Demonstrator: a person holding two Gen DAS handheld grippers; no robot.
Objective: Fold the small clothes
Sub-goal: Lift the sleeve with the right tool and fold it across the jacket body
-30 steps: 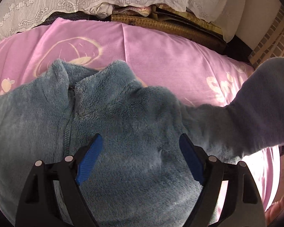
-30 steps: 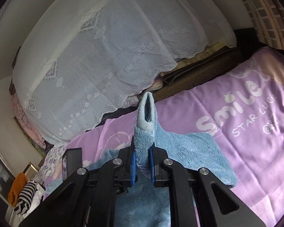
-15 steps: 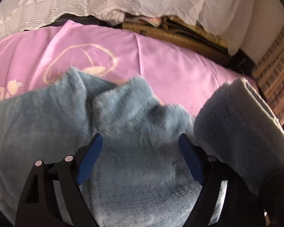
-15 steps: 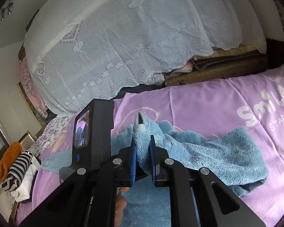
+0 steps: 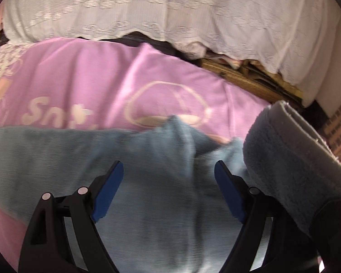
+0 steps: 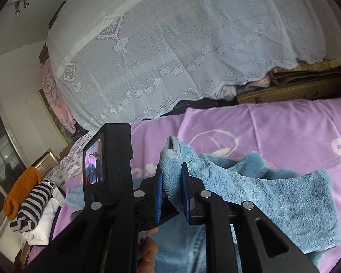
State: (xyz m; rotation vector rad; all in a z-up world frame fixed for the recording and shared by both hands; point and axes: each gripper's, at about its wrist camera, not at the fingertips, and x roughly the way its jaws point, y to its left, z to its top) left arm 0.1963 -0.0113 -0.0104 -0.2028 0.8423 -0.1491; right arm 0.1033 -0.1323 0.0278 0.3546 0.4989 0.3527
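Sleeve fold in hand. Right gripper (image 6: pixel 172 187) has the fleece jacket's (image 6: pixel 295 198) sleeve cuff (image 6: pixel 170 157) between its pads, jaws just easing apart. Left gripper (image 5: pixel 168 190) is wide open, empty, over the body spread beneath it. Next, I'd judge: drop the cuff flat, smooth.

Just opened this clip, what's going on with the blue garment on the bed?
A person is folding a fluffy blue fleece jacket on a pink printed bedsheet. The right hand-held gripper has carried the jacket's sleeve cuff across over the body; its jaws have just been opening with the cuff between them. The left hand-held gripper hovers open above the jacket, holding nothing.
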